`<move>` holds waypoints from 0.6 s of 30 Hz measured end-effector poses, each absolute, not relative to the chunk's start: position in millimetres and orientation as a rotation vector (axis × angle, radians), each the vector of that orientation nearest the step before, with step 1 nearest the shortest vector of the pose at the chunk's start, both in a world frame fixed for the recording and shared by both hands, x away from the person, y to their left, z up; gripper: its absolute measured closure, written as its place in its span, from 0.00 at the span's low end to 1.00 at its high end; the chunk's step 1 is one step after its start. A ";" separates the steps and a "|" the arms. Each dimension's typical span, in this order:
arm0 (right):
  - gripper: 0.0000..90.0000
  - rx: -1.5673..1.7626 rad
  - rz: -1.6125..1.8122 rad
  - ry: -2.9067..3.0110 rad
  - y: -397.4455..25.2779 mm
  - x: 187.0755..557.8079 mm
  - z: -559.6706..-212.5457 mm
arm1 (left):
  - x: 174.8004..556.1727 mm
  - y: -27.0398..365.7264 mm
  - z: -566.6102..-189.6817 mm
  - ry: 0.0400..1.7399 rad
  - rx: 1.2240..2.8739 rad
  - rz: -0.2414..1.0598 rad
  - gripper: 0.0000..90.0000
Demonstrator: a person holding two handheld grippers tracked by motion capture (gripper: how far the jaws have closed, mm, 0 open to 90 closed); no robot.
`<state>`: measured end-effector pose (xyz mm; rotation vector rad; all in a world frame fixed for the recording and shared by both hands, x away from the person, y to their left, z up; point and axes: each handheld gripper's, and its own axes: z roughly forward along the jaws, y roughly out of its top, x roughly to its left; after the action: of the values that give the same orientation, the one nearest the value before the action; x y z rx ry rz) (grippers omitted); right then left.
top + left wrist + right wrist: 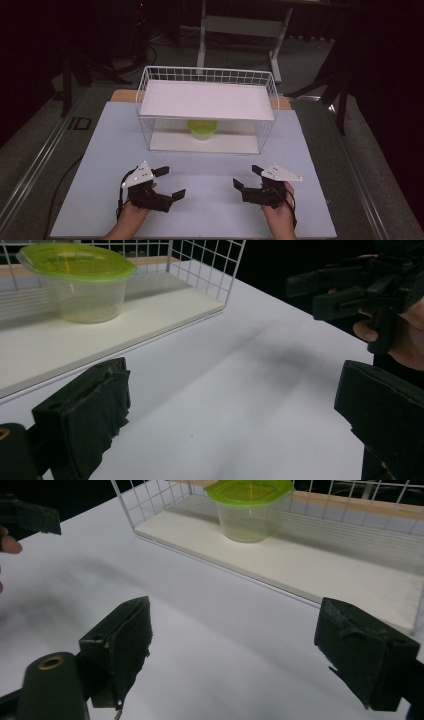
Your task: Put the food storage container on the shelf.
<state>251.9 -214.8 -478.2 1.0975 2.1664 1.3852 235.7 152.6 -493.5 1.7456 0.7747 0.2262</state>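
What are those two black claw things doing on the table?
A person holds a gripper in each hand, the left gripper and the right gripper, low over the white table. Both are open and hold nothing. In front of them stands a white wire rack with a shelf. On its bottom board sits a clear plastic tub with a green lid, shut. Nothing has touched the tub yet; both grippers face it.

We've got a white table top (100,165) with just a white wire shelf rack (207,110) sitting on it toward the far edge, and on the rack's bottom board there's a clear tub with a green lid (202,128).
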 end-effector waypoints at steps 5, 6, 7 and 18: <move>0.17 1.096 1.408 2.170 -226.0 246.5 -482.2 | 236.0 152.6 -493.3 0.773 1.742 0.222 0.03; 0.17 1.087 1.400 2.175 -229.9 246.4 -483.4 | 236.0 152.2 -493.2 0.771 1.743 0.221 0.03; 0.17 1.087 1.400 2.175 -229.9 246.4 -483.4 | 235.7 151.8 -493.2 0.771 1.744 0.221 0.03; 0.17 1.115 1.363 2.163 -250.2 245.7 -489.3 | 235.8 149.7 -495.4 0.761 1.761 0.219 0.03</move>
<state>245.7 -250.2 -489.3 1.1154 2.1628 1.3630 235.8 149.7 -495.4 1.7610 0.7612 0.2193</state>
